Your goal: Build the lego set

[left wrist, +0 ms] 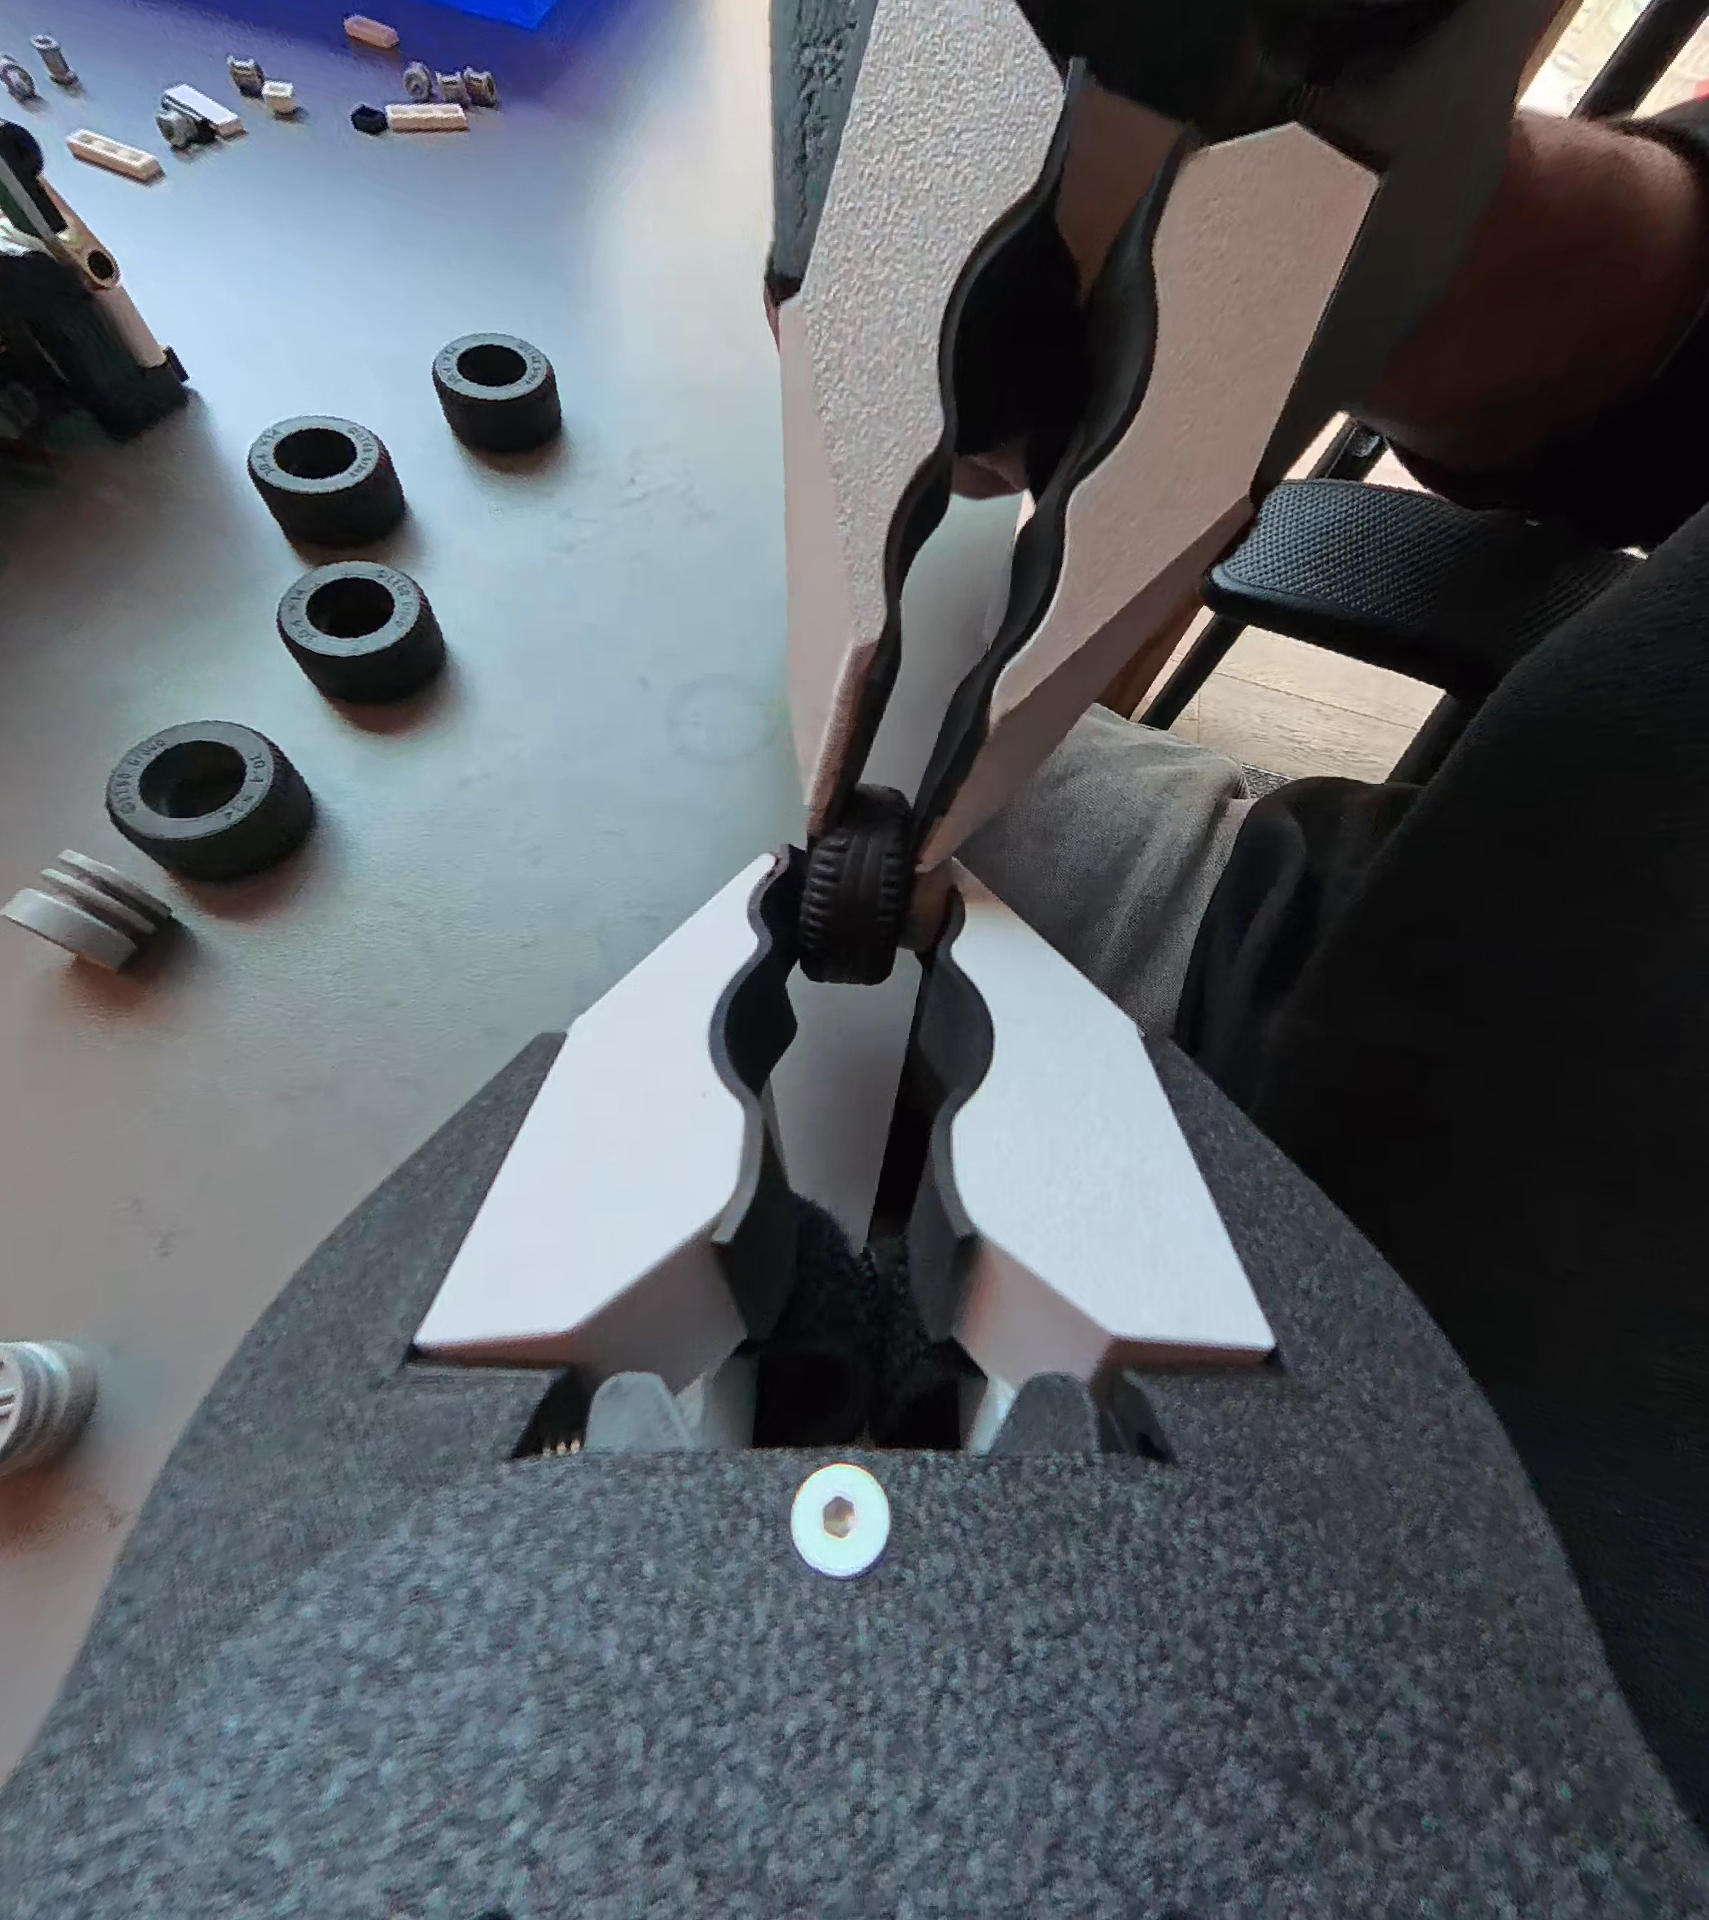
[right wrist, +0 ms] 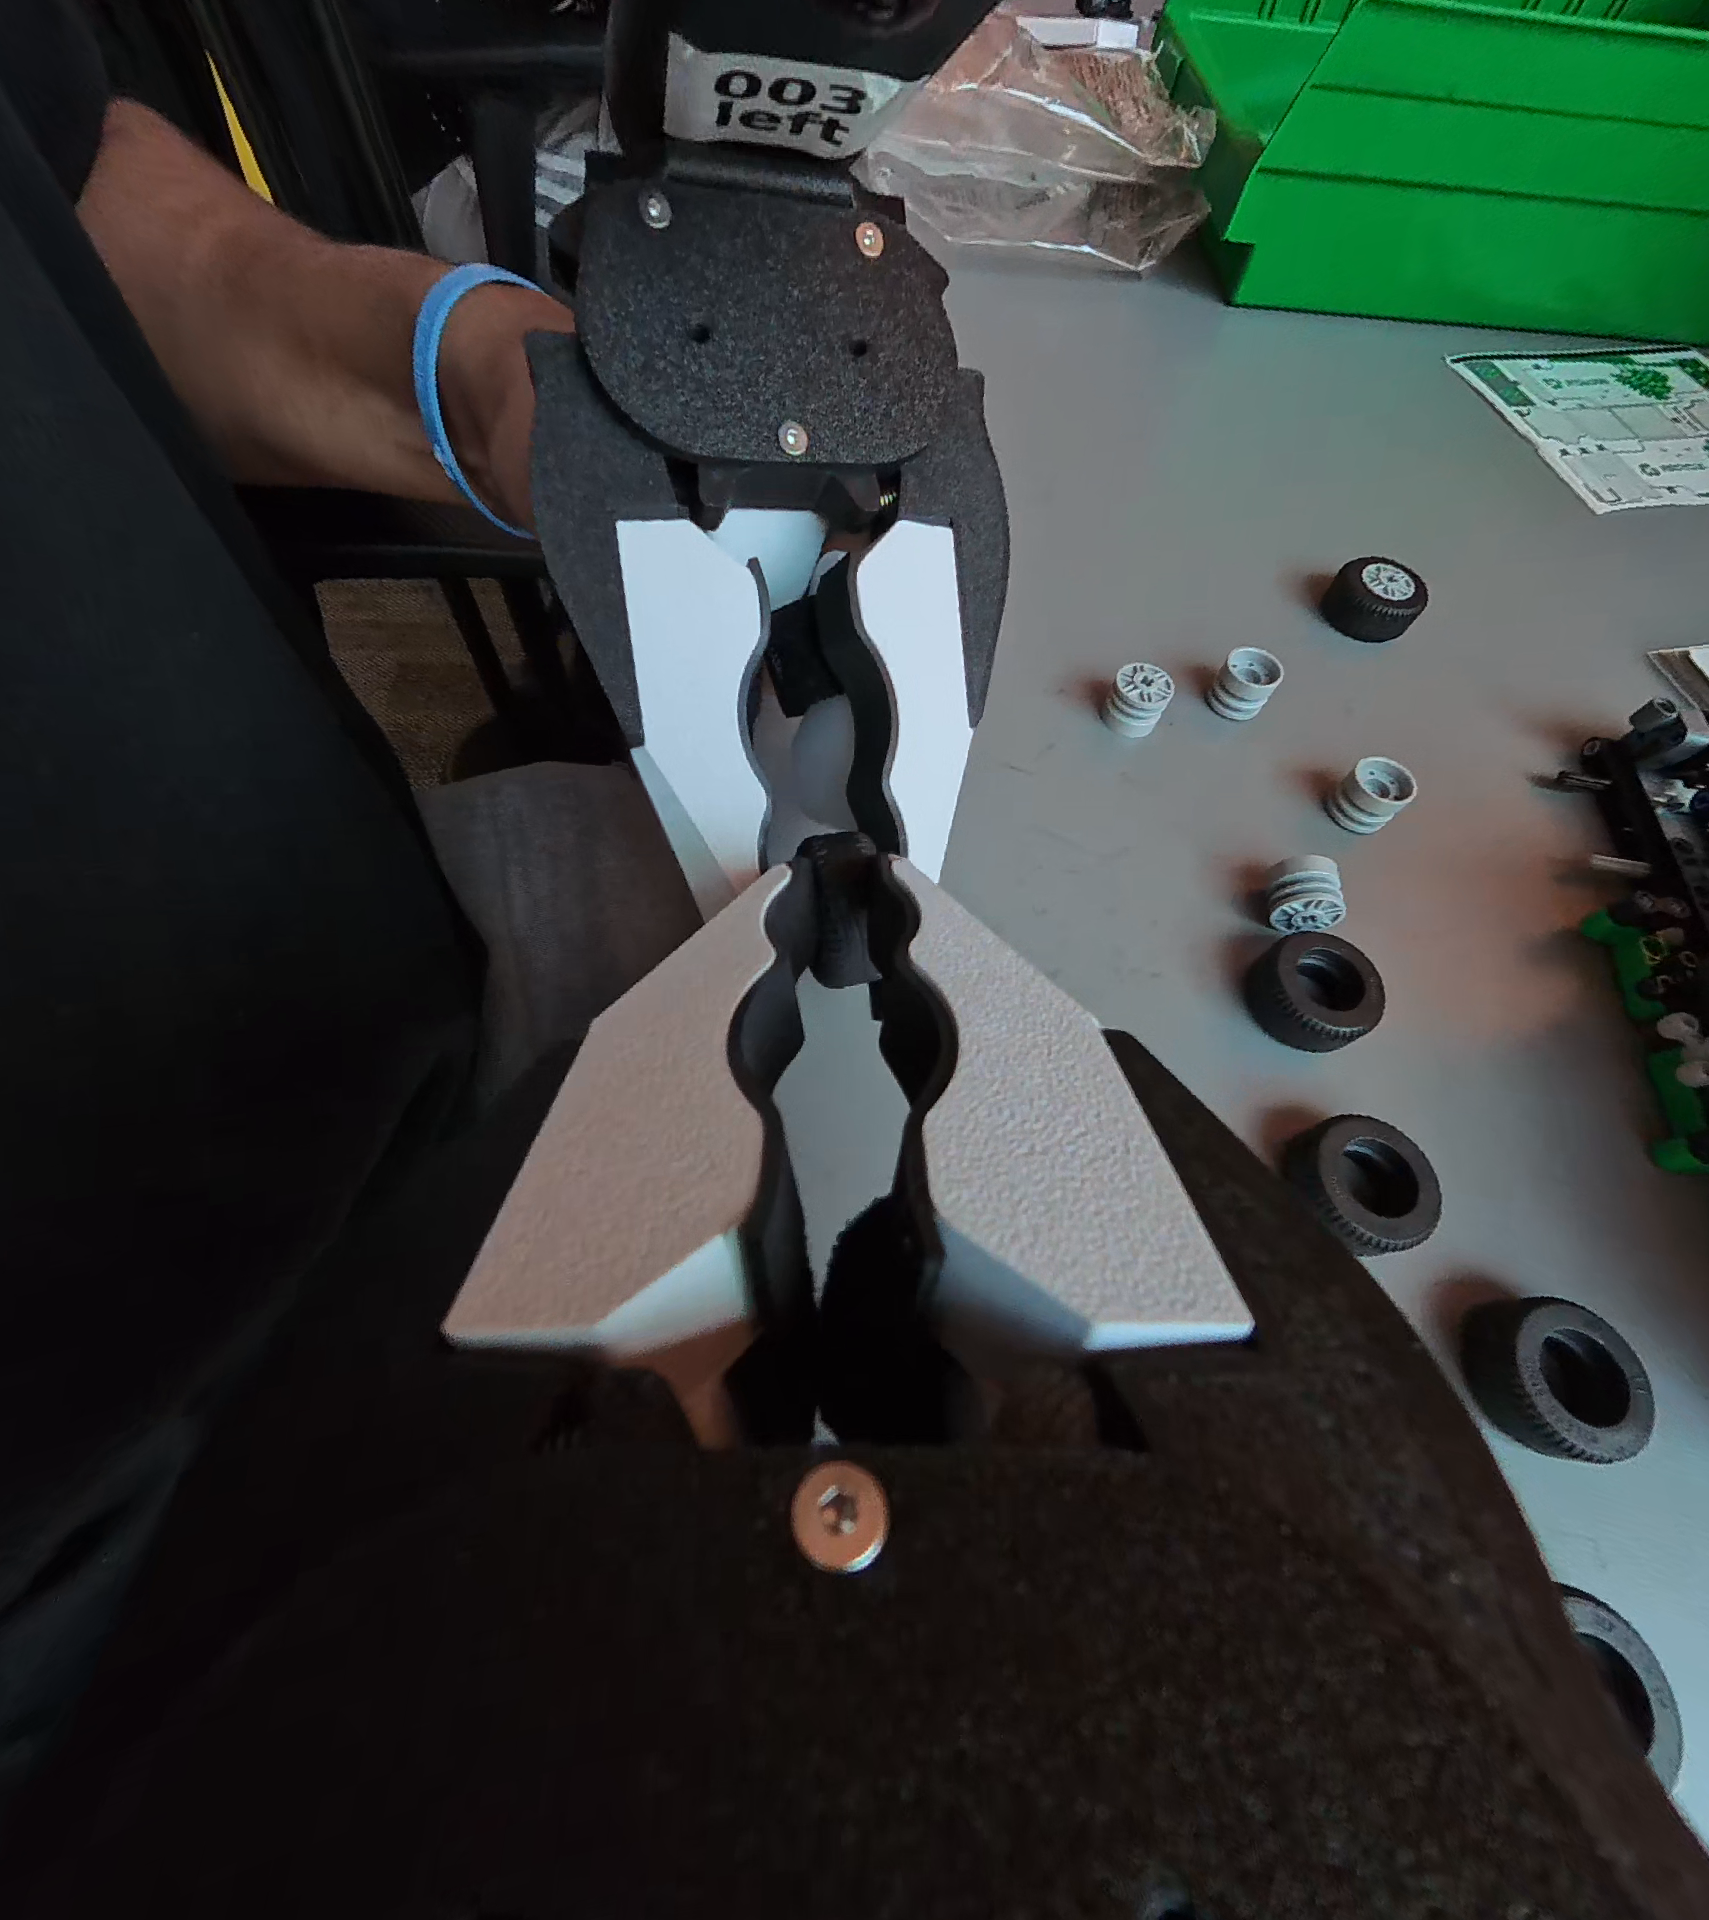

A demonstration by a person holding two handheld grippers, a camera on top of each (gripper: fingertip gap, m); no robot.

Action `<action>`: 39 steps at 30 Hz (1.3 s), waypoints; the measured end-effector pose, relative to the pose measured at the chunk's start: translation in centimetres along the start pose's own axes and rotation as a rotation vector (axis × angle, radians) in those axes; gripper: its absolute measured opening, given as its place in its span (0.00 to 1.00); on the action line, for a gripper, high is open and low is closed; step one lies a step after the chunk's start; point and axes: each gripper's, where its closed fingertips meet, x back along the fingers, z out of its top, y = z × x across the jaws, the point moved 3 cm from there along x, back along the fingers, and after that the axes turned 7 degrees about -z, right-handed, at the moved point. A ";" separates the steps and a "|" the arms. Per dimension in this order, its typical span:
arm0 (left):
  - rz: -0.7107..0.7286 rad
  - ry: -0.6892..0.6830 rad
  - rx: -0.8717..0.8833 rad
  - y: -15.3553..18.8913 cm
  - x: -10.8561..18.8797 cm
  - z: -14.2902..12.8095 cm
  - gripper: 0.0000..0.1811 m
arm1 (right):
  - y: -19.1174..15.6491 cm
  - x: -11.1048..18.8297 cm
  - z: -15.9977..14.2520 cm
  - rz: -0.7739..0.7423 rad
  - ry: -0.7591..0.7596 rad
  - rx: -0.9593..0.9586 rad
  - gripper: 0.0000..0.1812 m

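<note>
Past the table edge: both grippers met over the person's lap.
Left gripper [left wrist: 855, 914]: clamped on ribbed black tyre [left wrist: 852, 896].
Right gripper [right wrist: 845, 914]: pinched that tyre too.
Table [left wrist: 538, 499]: smooth grey, loose tyres well apart.

Soft daylight, dim underexposed foreground in the right wrist view, strong fisheye bending at edges, blurred near housings.

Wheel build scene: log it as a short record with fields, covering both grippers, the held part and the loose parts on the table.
left gripper: shut on black tyre
right gripper: also grips the black tyre, from the opposite side
place: at the near edge of the grey table
loose tyres: four in left wrist view, lying flat
grey rims: four bare in right wrist view
finished wheel: one, beyond the rims
partial model: far right
</note>
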 end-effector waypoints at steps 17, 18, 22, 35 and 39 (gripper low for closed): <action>0.096 -0.027 -0.258 1.2 0.2 0.1 0.10 | -0.6 0.6 -0.5 0.152 0.070 -0.004 0.12; 0.095 -0.016 -0.255 1.1 0.4 0.3 0.10 | -0.6 0.6 -0.5 0.147 0.068 0.014 0.12; 0.033 0.004 -0.198 1.0 0.8 0.5 0.10 | -0.5 0.3 -0.6 0.145 0.046 0.046 0.14; -0.072 0.123 -0.094 1.8 1.4 1.5 0.11 | -0.1 0.8 0.3 0.259 0.168 -0.217 0.07; -0.046 0.104 -0.095 1.4 1.3 1.2 0.11 | -0.1 0.6 0.0 0.207 0.120 -0.168 0.07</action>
